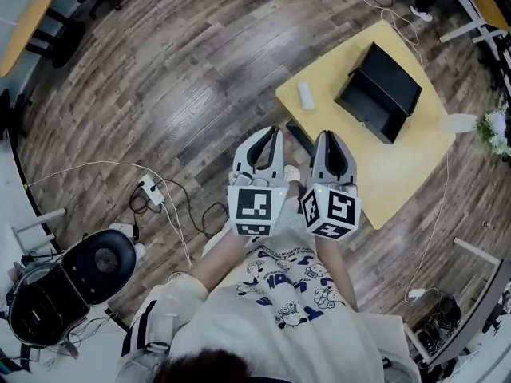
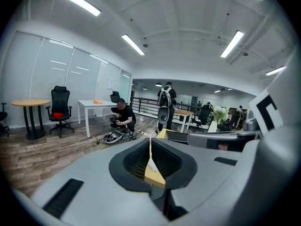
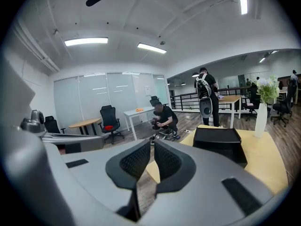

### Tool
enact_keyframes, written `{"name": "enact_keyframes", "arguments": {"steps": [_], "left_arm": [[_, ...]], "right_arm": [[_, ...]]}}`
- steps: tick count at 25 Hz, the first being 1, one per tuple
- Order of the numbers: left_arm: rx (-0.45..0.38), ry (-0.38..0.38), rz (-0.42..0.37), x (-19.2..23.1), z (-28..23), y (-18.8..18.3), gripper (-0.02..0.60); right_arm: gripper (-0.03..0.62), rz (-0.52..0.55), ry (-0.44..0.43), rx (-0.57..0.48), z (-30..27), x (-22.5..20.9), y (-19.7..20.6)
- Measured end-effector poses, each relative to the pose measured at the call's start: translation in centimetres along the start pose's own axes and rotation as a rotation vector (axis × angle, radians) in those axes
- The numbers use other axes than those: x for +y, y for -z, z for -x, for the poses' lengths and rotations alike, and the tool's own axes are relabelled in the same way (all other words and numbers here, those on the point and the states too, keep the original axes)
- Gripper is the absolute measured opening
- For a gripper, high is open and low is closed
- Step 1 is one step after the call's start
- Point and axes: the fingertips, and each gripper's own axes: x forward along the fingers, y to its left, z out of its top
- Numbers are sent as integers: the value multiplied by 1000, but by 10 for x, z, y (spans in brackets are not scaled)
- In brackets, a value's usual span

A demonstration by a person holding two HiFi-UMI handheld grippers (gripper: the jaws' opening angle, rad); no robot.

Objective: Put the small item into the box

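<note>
A black box (image 1: 379,90) stands open on the yellow table (image 1: 399,174) at the upper right of the head view. A small white item (image 1: 305,94) lies on the table's left corner, left of the box. Both grippers hover side by side over the floor, just short of the table's near edge. My left gripper (image 1: 276,132) is shut with nothing in it, its jaws (image 2: 150,140) closed to a thin slit. My right gripper (image 1: 326,136) is shut and empty too (image 3: 153,145). The right gripper view shows the box (image 3: 218,142) ahead to the right.
A white vase (image 1: 459,122) with flowers stands at the table's right edge. Cables and a power strip (image 1: 152,191) lie on the wooden floor to the left, near a black chair (image 1: 80,274). One person crouches (image 3: 162,119) and another stands (image 3: 204,93) farther off.
</note>
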Motion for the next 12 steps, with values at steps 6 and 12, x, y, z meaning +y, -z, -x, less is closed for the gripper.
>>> {"name": "enact_keyframes", "arguments": {"steps": [6,12], "left_arm": [[31,-17,13,3,-21,5,22],[69,-33,35,8,-52,6,22]], "right_arm": [[44,8,-20,43,-24,-9,4],[44,26,-61,94,-56,-11,3]]}}
